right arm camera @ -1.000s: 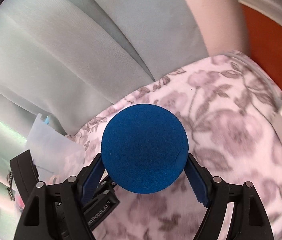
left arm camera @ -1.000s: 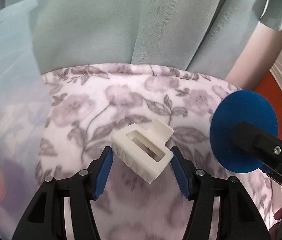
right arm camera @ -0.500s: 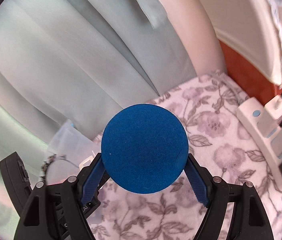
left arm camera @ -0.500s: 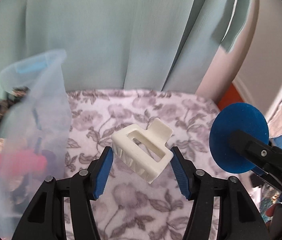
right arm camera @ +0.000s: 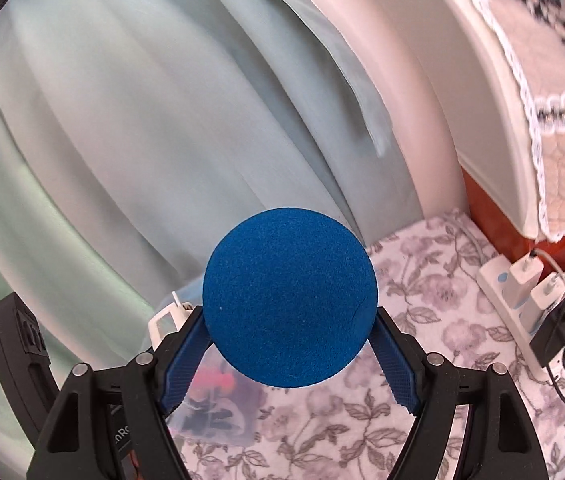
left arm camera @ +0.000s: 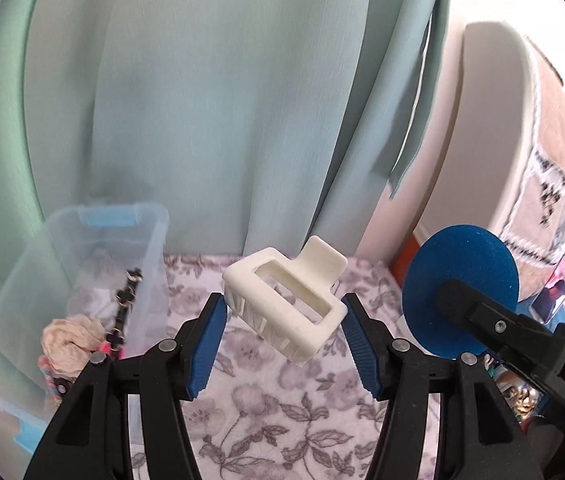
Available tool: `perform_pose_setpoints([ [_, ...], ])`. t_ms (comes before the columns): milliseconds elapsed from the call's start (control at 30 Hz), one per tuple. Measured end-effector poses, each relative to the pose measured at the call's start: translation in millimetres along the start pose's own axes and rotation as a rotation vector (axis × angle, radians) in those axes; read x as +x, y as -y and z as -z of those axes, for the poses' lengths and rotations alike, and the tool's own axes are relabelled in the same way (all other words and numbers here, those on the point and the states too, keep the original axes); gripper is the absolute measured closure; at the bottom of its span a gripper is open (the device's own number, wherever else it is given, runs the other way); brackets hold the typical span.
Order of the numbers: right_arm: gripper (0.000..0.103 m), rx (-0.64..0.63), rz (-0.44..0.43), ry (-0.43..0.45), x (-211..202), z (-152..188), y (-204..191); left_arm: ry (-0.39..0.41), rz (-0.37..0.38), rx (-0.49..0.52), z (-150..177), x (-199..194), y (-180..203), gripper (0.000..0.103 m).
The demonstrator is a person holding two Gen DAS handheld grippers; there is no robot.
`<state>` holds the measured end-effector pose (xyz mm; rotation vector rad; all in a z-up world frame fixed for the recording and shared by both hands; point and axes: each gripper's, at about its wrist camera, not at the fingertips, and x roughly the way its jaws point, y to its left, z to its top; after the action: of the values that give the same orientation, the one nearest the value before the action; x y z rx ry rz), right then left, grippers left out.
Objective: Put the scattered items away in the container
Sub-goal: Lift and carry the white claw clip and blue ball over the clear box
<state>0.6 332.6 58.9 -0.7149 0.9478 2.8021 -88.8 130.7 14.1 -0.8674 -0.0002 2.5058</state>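
Observation:
My left gripper (left arm camera: 284, 322) is shut on a cream hair claw clip (left arm camera: 284, 302) and holds it in the air above the floral cloth (left arm camera: 266, 412). My right gripper (right arm camera: 290, 344) is shut on a round blue sponge puff (right arm camera: 290, 298), also raised; the puff also shows at the right of the left wrist view (left arm camera: 460, 292). The clear plastic container (left arm camera: 82, 276) with blue latches stands at the left on the cloth and holds a beige scrunchie (left arm camera: 70, 342), a black clover chain and other small items. The container shows partly behind the puff in the right wrist view (right arm camera: 218, 404).
A pale green curtain (left arm camera: 222, 100) hangs behind the cloth. A white power strip (right arm camera: 522, 308) with plugs and cables lies at the right edge. A white piece of furniture with a lace cover (right arm camera: 530, 92) stands at the right, above an orange floor strip.
Both grippers have risen and tilted up with their items still held. The container has come into clear view at the left, and the power strip at the right.

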Motion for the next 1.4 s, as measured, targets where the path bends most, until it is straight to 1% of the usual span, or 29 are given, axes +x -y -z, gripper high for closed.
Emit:
perform_pose_setpoints([
  [267, 0.021, -0.036, -0.030, 0.064, -32.4, -1.8, -27.5, 0.088, 0.013, 0.006, -9.4, -44.0, 1.9, 0.043],
  [600, 0.021, -0.075, -0.055, 0.107, -52.6, -0.1, -53.9, 0.156, 0.016, -0.005, -13.9, -78.4, -7.4, 0.043],
  [1000, 0.021, -0.133, -0.083, 0.131, -60.2, 4.5, -84.6, 0.229, 0.013, -0.034, -20.1, -116.3, -27.7, 0.043],
  [1100, 0.021, -0.145, -0.089, 0.129, -53.8, 6.1, -87.8, 0.241, 0.009, -0.044, -20.6, -122.7, -34.2, 0.043],
  [1400, 0.021, -0.187, -0.106, 0.115, -52.8, 13.5, -113.7, 0.271, -0.004, -0.081, -19.3, -137.2, -58.0, 0.043],
])
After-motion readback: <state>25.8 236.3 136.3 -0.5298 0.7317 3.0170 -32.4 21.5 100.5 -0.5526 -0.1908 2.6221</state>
